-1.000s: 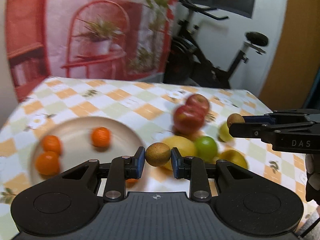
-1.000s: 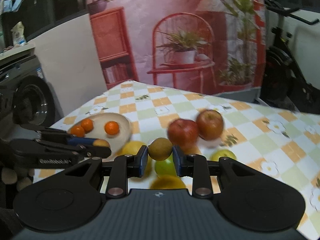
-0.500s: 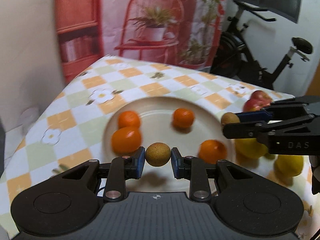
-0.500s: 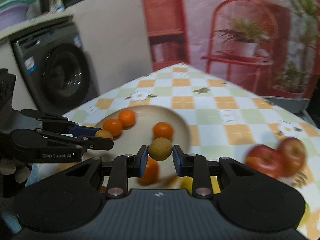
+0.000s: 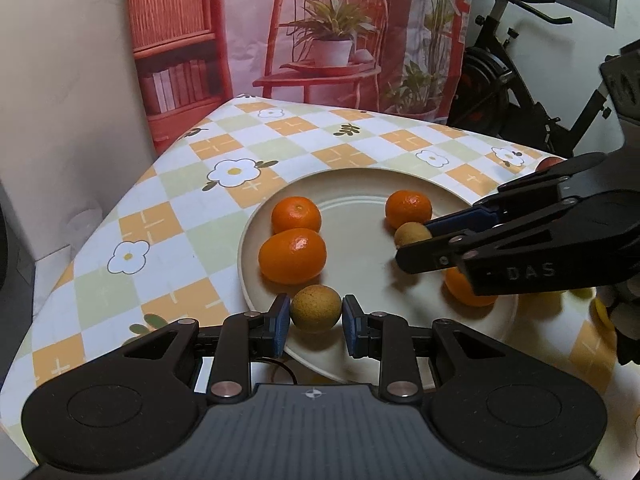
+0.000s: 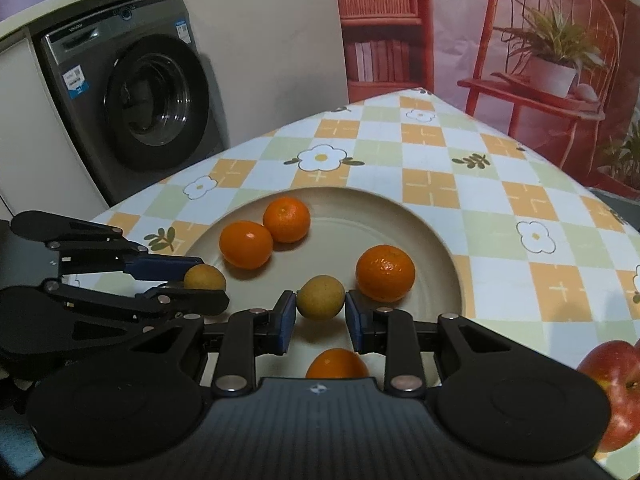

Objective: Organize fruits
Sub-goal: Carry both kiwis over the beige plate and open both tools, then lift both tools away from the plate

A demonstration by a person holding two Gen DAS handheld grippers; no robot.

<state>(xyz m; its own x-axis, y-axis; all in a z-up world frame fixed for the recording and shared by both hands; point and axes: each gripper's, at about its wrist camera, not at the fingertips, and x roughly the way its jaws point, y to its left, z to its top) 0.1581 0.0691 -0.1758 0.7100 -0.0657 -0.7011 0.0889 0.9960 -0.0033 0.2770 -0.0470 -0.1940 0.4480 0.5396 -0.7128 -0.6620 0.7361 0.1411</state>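
A cream plate (image 5: 360, 248) (image 6: 400, 216) on the checked tablecloth holds several oranges (image 5: 292, 256) (image 6: 385, 267). My left gripper (image 5: 316, 314) is shut on a small brown-yellow round fruit (image 5: 316, 308) over the plate's near rim. My right gripper (image 6: 320, 304) is shut on a second small brown fruit (image 6: 320, 297) just above the plate's middle. In the left wrist view, the right gripper (image 5: 416, 240) comes in from the right with its fruit (image 5: 413, 234) beside an orange. The right wrist view shows the left gripper (image 6: 208, 280) at the plate's left edge with its fruit (image 6: 205, 278).
A red apple (image 6: 612, 384) lies right of the plate, and yellow fruit (image 5: 604, 312) shows behind the right gripper. The table's edge runs close on the plate's left. A washing machine (image 6: 132, 108) and an exercise bike (image 5: 520, 80) stand beyond the table.
Both grippers have swung left from the pile of apples and lemons to over the plate and come lower. Each keeps its small brown fruit.
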